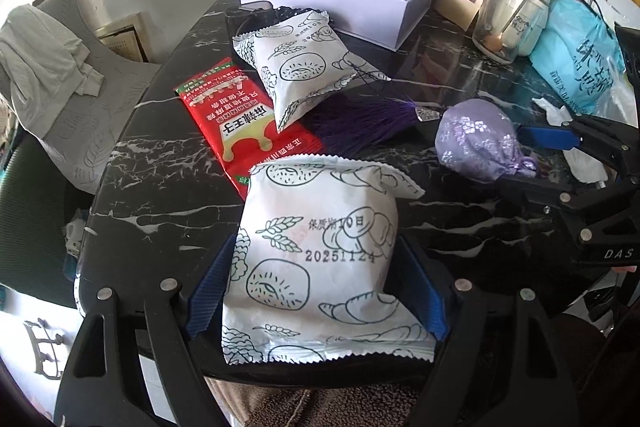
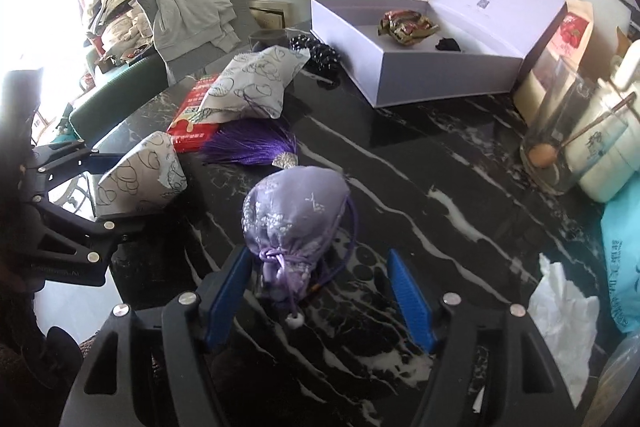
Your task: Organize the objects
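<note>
While the left gripper (image 1: 316, 291) clamps a white snack packet (image 1: 316, 259) at the marble table's (image 1: 460, 67) near edge, the right gripper (image 2: 320, 291) stands open around a lilac drawstring pouch (image 2: 294, 219) lying on the table. Farther back, the open white box (image 2: 420, 67) holds wrapped sweets (image 2: 406, 23) and a small dark item (image 2: 448, 45).

Glossy marble tabletop (image 2: 440, 155), embroidered satin pouch (image 2: 294, 211)

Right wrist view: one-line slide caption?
Open right tongs straddle a lilac embroidered drawstring pouch on the black marble table.
</note>
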`<state>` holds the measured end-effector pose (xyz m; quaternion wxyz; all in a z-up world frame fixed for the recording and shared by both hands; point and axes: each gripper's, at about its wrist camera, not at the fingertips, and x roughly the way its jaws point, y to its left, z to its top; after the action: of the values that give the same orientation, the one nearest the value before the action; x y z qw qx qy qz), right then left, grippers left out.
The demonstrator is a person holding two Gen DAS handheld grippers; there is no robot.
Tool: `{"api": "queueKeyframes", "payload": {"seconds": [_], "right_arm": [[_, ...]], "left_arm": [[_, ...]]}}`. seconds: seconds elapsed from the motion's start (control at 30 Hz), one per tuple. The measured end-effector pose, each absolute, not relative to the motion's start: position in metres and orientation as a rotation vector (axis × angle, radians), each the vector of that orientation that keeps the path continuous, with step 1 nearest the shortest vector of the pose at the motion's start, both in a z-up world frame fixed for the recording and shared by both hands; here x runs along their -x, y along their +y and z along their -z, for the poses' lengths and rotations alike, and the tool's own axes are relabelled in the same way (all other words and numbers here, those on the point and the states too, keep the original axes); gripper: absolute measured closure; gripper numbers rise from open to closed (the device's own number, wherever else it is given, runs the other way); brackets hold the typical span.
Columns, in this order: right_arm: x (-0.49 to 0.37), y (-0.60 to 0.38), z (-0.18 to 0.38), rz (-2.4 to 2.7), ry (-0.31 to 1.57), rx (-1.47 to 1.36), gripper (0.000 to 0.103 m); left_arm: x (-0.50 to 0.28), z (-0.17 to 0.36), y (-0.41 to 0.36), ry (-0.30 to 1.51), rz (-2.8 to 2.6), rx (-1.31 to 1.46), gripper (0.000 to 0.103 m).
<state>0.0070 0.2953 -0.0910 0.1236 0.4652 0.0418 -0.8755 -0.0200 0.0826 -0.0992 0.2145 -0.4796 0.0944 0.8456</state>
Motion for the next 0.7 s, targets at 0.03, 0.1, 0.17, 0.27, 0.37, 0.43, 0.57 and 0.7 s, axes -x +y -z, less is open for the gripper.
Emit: {"api": "queueKeyframes", "payload": {"seconds": [0.03,0.1,0.17,0.27,0.37,0.43,0.57,0.7], "right_arm": [[-0.006,0.295,0.093,2.546,0.108,-1.36,0.033],[-0.005,0.291,0.097,2.534,0.095,-1.363,0.033],[-0.003,0.287,0.102,2.541,0.111,-1.376,0.032],[-0.004,0.283,0.105,2.577,0.162,-1.378,0.041],[-0.003,0.283,0.104,2.585,0.178,-1.365,0.066],[-0.003,0.284,0.103,2.581,0.183,-1.363,0.075],[-0.005,0.285,0.102,2.563,0.185,-1.357,0.082],[-0.007,0.286,0.101,2.544,0.15,-1.349,0.084]], "left_arm": [[0.02,0.1,0.084,0.275,-2.35,1.329,0.024],[0.019,0.1,0.086,0.296,-2.357,1.324,0.024],[0.02,0.1,0.086,0.288,-2.362,1.325,0.024],[0.021,0.1,0.086,0.284,-2.369,1.322,0.024],[0.02,0.099,0.085,0.281,-2.376,1.325,0.03],[0.02,0.099,0.085,0.279,-2.376,1.327,0.031],[0.019,0.098,0.085,0.277,-2.378,1.318,0.045],[0.017,0.097,0.082,0.246,-2.379,1.321,0.047]]}}
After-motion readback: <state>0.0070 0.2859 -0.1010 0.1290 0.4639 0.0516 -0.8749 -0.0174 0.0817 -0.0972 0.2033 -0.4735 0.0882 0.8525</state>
